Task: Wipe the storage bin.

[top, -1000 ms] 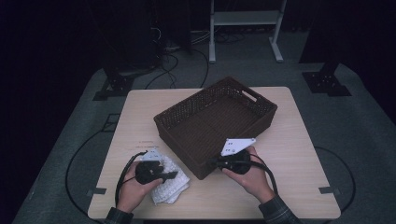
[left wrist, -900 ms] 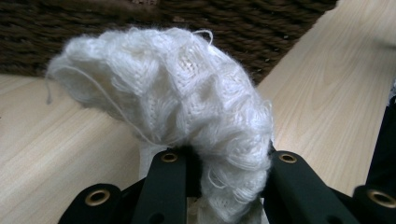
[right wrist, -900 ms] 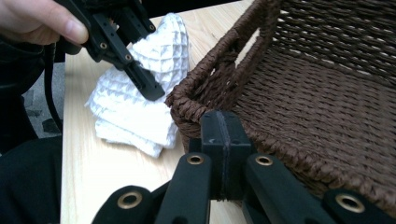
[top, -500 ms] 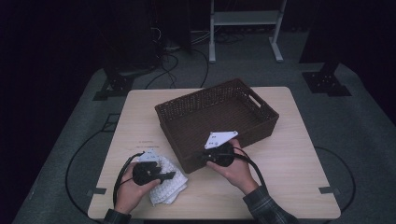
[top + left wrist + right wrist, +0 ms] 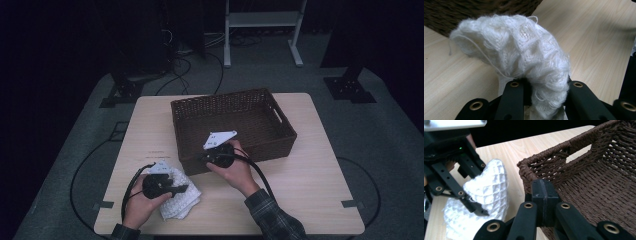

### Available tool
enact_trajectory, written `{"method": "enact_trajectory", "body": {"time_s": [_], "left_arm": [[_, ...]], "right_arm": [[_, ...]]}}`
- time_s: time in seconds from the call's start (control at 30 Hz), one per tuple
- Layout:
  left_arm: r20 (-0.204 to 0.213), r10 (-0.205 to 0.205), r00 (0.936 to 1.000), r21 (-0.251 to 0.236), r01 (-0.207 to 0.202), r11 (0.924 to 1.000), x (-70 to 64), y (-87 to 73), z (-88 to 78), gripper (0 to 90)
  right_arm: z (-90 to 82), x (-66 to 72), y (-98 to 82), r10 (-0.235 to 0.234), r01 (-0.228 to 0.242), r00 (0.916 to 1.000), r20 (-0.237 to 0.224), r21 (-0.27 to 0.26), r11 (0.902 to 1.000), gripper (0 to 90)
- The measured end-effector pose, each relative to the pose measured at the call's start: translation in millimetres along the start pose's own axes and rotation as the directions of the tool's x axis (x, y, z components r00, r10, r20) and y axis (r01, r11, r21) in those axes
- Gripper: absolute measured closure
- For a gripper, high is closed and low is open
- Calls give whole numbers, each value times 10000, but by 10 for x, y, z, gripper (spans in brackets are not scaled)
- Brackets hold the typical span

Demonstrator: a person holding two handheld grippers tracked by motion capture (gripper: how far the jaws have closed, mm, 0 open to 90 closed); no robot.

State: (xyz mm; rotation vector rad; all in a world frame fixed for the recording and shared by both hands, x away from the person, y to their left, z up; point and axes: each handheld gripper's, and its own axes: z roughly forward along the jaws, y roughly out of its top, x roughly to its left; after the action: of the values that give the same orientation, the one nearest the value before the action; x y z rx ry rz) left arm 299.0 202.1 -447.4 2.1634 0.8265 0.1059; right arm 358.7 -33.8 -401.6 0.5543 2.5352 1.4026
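Note:
A white knitted cloth [image 5: 181, 204] lies bunched on the table's near left part. My left gripper [image 5: 181, 189] is shut on it, and in the left gripper view a thick fold of the cloth [image 5: 519, 50] bulges out from between the jaws of that gripper [image 5: 544, 86]. A brown wicker basket [image 5: 260, 149] stands mid-table, square to the edges. My right gripper [image 5: 205, 159] is at its near left corner. Seen from the right gripper view, the pads of that gripper [image 5: 544, 192] press together with nothing between them, right by the basket's rim [image 5: 544, 157].
The wooden table [image 5: 310, 175] has bare room to the right of the basket and along the near edge. Cables trail from both grippers over the tabletop. Beyond the table stand dark stands and a white frame [image 5: 260, 20] on the floor.
My right gripper has moved left, and the basket has swung from a slanted stand to square with the table. The left gripper and the cloth have stayed put.

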Motion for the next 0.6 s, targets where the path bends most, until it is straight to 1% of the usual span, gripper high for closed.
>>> {"method": "enact_trajectory", "body": {"time_s": [0.1, 0.17, 0.37, 0.5, 0.6], "left_arm": [[33, 5, 10000, -3, -5, 10000, 8, -4, 3, 741], [83, -50, 10000, -35, 50, 10000, 19, -9, 12, 741], [49, -59, 10000, -36, 59, 10000, 13, -1, 4, 741], [25, -19, 10000, -1, 19, 10000, 2, 5, 7, 743], [5, -26, 10000, -25, 26, 10000, 1, 10, 4, 743]], "right_arm": [[-55, -12, -5, -4, 4, 10000, 64, -77, 10000, 872], [-136, -29, -20, 4, -2, 9999, 135, -154, 9999, 859], [-451, -122, -113, 132, -121, 9988, 468, -237, 9996, 798], [-671, -189, -194, 203, -181, 9963, 836, -266, 9995, 763], [-833, -265, -255, 378, -345, 9930, 1122, -305, 9989, 737]]}}
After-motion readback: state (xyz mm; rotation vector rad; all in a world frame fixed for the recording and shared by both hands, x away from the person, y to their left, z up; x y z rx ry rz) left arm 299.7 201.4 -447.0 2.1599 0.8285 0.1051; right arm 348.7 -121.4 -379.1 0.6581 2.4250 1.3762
